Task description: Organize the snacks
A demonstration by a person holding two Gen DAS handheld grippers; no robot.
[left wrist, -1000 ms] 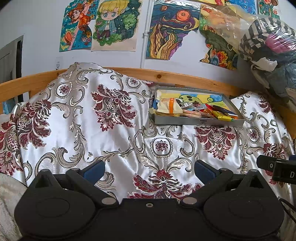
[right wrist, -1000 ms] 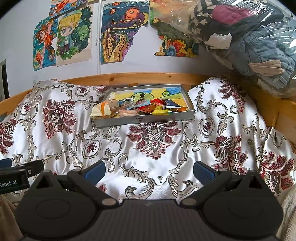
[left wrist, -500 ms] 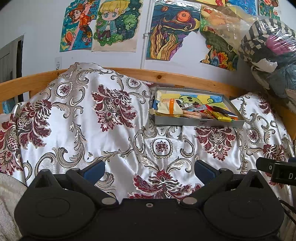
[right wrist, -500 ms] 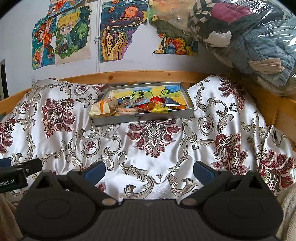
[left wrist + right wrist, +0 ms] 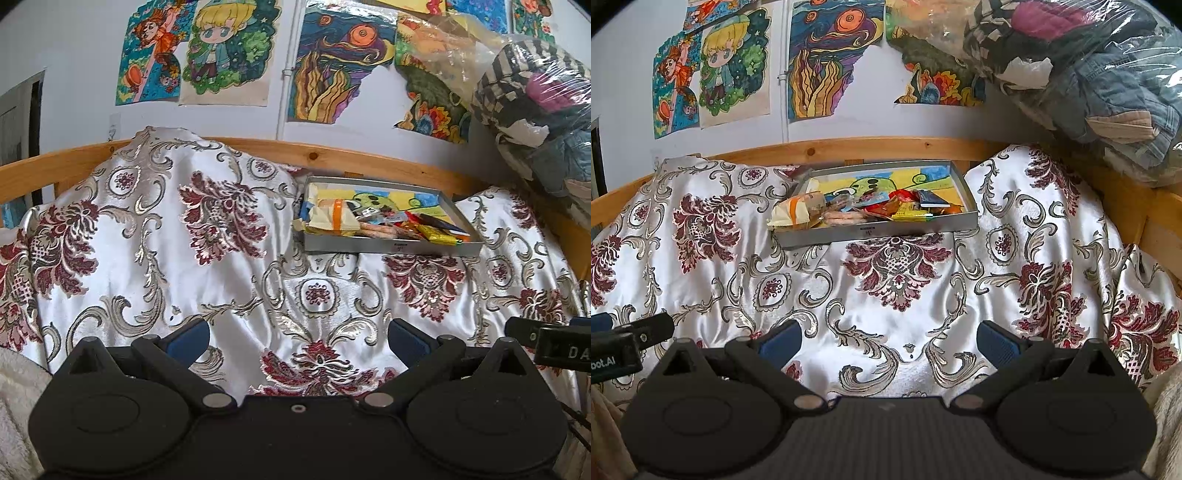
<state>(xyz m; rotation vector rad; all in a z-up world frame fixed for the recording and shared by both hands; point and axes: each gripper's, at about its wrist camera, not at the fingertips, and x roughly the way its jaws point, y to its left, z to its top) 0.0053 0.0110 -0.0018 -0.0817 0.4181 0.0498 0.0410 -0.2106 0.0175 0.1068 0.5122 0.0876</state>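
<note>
A shallow grey metal tray (image 5: 391, 245) (image 5: 875, 230) rests on a floral satin bedspread near the wooden headboard. It holds several wrapped snacks: a cream packet with an orange band (image 5: 334, 218) (image 5: 792, 214) at its left end, yellow and red wrappers (image 5: 436, 232) (image 5: 908, 212) toward its right. My left gripper (image 5: 299, 338) is open and empty, well short of the tray, which lies ahead and to the right. Open and empty too, my right gripper (image 5: 888, 338) hovers over the bedspread with the tray straight ahead. Each gripper shows at the edge of the other's view.
The white bedspread with red and silver flowers (image 5: 221, 258) (image 5: 1034, 258) covers the bed. A wooden rail (image 5: 332, 155) (image 5: 886, 146) runs behind the tray. A clear bag of clothes (image 5: 535, 92) (image 5: 1089, 74) is piled at the right. Drawings hang on the wall.
Both grippers have drifted slightly; the tray sits a little lower and farther off in the views. Both stay open and empty.
</note>
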